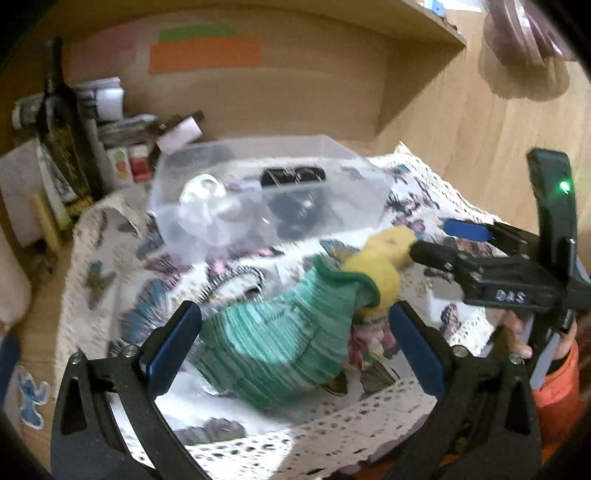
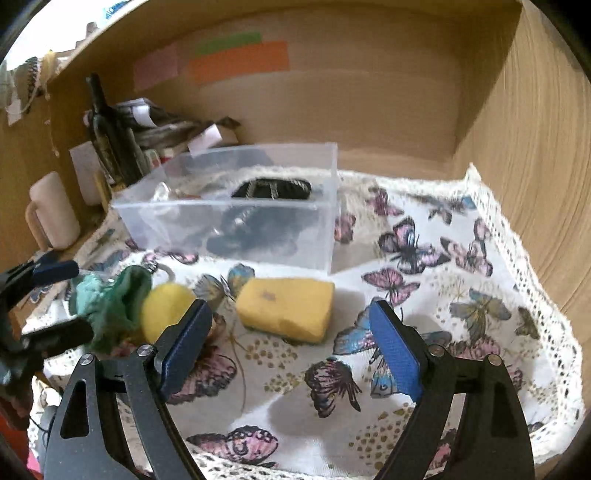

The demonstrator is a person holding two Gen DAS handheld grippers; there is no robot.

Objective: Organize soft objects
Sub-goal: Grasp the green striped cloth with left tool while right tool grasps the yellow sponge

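Observation:
A green striped knitted sock (image 1: 280, 347) lies on the butterfly cloth (image 1: 110, 273), between the open fingers of my left gripper (image 1: 295, 332). A round yellow soft ball (image 1: 376, 273) touches its cuff. In the right wrist view the sock (image 2: 110, 306), the ball (image 2: 162, 306) and a yellow sponge block (image 2: 286, 308) lie in a row on the cloth (image 2: 443, 314). My right gripper (image 2: 291, 339) is open and empty, just short of the sponge. It also shows in the left wrist view (image 1: 439, 240), open around the sponge (image 1: 395, 240). A clear plastic box (image 2: 236, 210) behind holds dark items.
A dark bottle (image 2: 107, 136), papers and a cream mug (image 2: 51, 210) crowd the back left corner. Wooden walls close the back and right side (image 2: 535, 184). In the left wrist view the box (image 1: 258, 192) stands behind the sock, and a shelf (image 1: 436, 26) hangs above.

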